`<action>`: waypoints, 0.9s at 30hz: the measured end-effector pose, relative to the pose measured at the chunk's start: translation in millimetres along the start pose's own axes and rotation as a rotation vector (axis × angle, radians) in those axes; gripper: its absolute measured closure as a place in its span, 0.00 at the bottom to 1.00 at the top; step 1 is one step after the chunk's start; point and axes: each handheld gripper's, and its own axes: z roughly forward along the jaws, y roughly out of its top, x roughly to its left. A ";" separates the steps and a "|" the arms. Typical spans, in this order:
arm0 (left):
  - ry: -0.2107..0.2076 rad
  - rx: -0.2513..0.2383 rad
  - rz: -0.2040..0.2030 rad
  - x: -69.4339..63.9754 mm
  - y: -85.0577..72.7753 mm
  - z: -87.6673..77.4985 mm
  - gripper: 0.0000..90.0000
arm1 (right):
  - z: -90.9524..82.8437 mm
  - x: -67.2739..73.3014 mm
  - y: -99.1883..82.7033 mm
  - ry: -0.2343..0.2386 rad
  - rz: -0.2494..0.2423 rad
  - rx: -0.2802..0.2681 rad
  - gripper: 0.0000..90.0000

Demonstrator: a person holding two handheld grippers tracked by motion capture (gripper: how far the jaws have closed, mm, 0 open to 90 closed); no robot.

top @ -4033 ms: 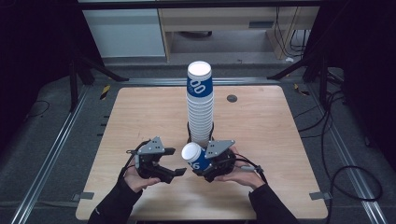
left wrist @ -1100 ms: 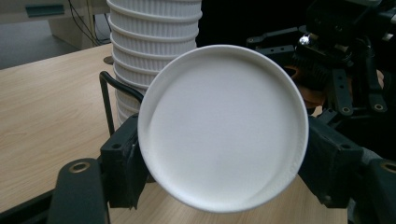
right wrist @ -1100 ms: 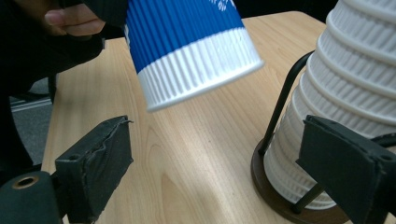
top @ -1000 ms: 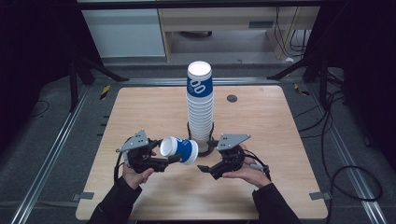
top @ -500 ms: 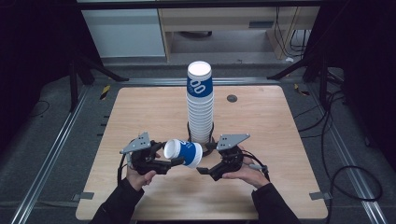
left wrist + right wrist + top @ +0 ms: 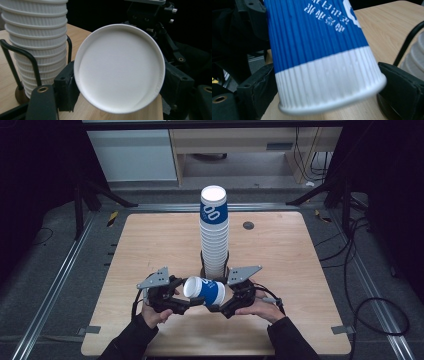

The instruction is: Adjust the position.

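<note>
Since four seconds ago the cup [image 6: 204,290] has passed from the right claw [image 6: 218,308] toward the left claw [image 6: 186,305], and now lies on its side between them, above the near desk [image 6: 150,240] edge. Left claw's jaws pinch the cup at its base end; right claw's jaws, just opened wider, flank the rim end without clearly pressing. Behind stands the tall cup stack [image 6: 214,234] in its wire holder [image 6: 15,60]. The handover looks nearly done; placing the cup remains. Its mouth stays hidden.
</note>
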 end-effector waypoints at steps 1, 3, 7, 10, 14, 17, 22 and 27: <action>0.000 0.000 0.000 0.0 0.0 0.0 0.29 | 1.2 0.5 -0.2 0.009 -0.003 0.002 0.08; -0.014 0.007 0.006 -1.8 0.2 1.5 0.29 | 2.7 1.5 -0.7 0.022 -0.008 0.005 0.10; -0.010 0.017 0.007 -1.6 -0.2 2.5 0.29 | 4.7 2.0 -2.0 0.036 -0.013 0.006 0.13; -0.022 0.023 -0.010 1.2 -0.7 2.5 0.29 | 5.8 1.4 -3.6 0.043 -0.011 -0.001 0.15; -0.020 0.031 -0.024 3.1 -1.6 4.6 0.28 | 5.6 -0.3 -5.2 0.044 -0.006 0.012 0.16; -0.008 0.042 -0.028 3.4 -1.4 5.8 0.24 | 4.2 -1.6 -5.6 0.040 -0.002 0.013 0.16; 0.001 0.048 -0.018 3.2 1.2 3.5 0.20 | -0.4 -4.7 -6.2 0.023 0.000 0.013 0.17; 0.019 0.069 -0.013 6.1 3.2 -1.5 0.18 | -7.7 -6.9 -5.1 -0.004 -0.011 0.015 0.17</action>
